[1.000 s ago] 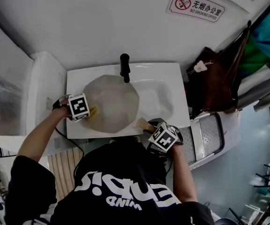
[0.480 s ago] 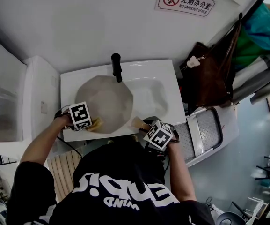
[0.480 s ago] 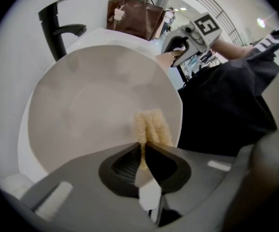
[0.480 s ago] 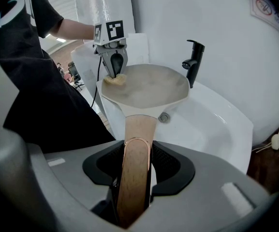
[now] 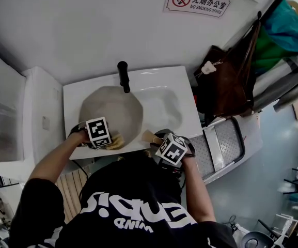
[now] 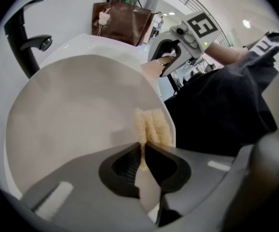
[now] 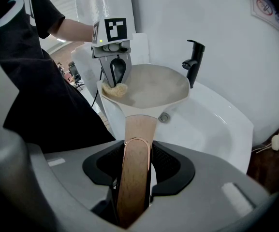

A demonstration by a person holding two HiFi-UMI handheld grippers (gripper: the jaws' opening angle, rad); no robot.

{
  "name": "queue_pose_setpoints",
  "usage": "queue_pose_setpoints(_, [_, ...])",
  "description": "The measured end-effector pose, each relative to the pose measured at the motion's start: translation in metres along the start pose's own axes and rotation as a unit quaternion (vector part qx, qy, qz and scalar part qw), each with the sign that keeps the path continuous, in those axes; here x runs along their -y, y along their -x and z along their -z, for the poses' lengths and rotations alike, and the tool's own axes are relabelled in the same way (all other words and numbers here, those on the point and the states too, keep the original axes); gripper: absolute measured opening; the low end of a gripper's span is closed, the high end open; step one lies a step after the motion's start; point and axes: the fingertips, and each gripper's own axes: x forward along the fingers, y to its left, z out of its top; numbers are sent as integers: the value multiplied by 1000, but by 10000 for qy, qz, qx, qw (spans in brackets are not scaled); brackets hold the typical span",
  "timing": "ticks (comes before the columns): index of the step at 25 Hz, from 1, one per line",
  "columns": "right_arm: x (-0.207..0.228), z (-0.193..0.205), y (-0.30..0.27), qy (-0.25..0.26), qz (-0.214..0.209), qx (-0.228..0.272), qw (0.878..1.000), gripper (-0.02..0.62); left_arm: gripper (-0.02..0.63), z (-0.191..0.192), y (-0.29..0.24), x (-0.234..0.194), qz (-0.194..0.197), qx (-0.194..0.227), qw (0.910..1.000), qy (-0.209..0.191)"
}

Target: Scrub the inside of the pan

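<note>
The white sink holds the pale beige, matte pan beside the black tap. The right gripper view, clearer than the head view, shows the right tool clamped on the wooden handle. The left tool pinches a yellow sponge against the pan's inner rim.

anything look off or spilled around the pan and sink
Nothing stands out. The pan is held over the sink, its wooden handle clamped in the right gripper, and the left gripper pinches the sponge at the pan's rim. No spill or damage shows.
</note>
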Motion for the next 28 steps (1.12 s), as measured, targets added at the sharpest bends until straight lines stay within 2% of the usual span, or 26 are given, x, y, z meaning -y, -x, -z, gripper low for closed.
queue_pose_setpoints(3, [-1,0,0,2,0,-7,10000,164,28,-18,-6,2,122,215,9997,-23])
queue_pose_setpoints(6, [0,-1,1,0,-9,-20,10000,164,28,-37,-13,-1,189,581,9980,137])
queue_pose_setpoints(10, [-1,-1,1,5,-27,-21,10000,164,28,-56,-19,-14,62,1055,9935,428])
queue_pose_setpoints(13, [0,-1,2,16,-20,-28,10000,164,27,-75,-19,-26,-97,1544,9860,624])
queue_pose_setpoints(16, [-1,-2,2,29,-22,-34,10000,164,28,-90,-19,-39,-326,1911,9781,755])
queue_pose_setpoints(22, [-1,-3,3,51,-13,-39,10000,164,28,-108,-19,-65,-873,2290,9666,747])
queue_pose_setpoints(28, [-1,-5,4,80,20,-56,10000,164,28,-112,-15,-103,-1686,2511,9482,967])
